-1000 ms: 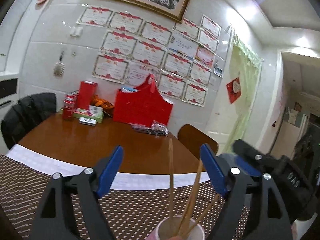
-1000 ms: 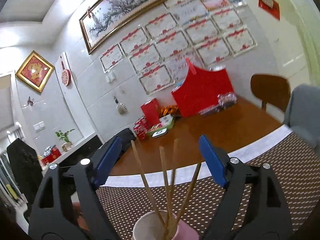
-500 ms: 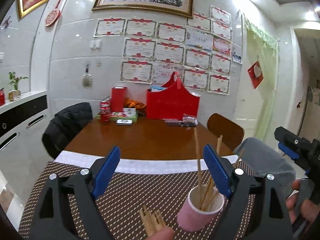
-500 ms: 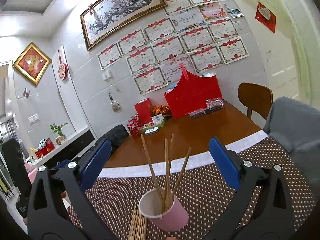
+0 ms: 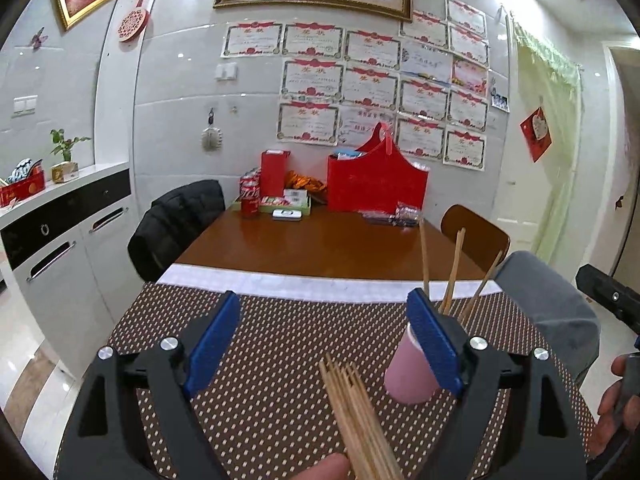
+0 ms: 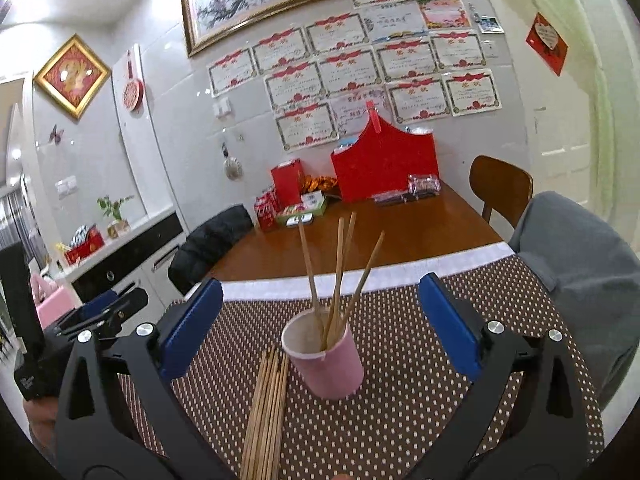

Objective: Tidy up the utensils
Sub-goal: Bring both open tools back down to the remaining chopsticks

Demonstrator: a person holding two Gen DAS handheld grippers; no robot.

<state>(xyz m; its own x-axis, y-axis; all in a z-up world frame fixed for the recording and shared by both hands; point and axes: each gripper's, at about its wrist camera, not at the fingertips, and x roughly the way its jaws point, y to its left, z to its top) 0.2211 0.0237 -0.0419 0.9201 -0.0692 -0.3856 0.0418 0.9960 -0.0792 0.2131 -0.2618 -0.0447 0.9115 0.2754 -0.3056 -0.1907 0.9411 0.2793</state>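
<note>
Certificates paper the tiled wall behind a brown wooden table (image 5: 320, 244), whose near end wears a dotted brown placemat (image 6: 400, 400). On the mat stands a pink cup (image 6: 326, 364) holding four chopsticks (image 6: 340, 268) upright — a loose bundle of chopsticks (image 6: 266, 408) lies flat just beside it, on its left. Both tongs hover above the mat, spread wide and empty: the left gripper (image 5: 324, 340) over the bundle, the right gripper (image 6: 320, 328) framing the cup.
</note>
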